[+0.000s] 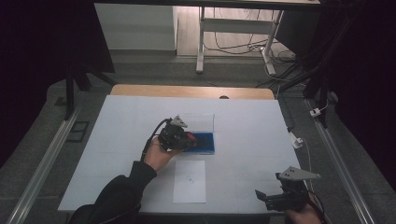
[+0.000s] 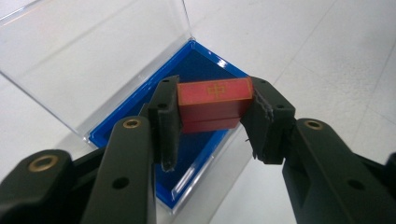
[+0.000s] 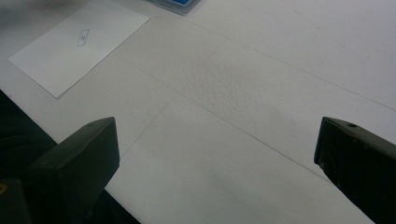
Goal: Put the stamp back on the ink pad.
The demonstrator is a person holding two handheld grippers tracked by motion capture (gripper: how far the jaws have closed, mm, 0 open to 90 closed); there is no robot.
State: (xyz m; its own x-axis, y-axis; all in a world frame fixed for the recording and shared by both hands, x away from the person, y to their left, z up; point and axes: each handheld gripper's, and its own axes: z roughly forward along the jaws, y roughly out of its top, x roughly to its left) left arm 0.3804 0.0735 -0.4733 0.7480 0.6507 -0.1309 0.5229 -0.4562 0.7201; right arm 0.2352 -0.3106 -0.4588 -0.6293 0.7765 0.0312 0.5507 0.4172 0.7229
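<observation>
Here, left claw (image 2: 212, 116) clamped on red box (image 2: 215, 103), box btwn pads, above open blue case (image 2: 140, 105), right claw (image 3: 215, 163) apart.

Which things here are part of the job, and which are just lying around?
Part of the job:
- red block, clamped in the left gripper
- blue case with its clear lid open, right under the block

Just lying about:
- white sheet of paper with a small mark
- right gripper, jaws open and holding nothing
</observation>
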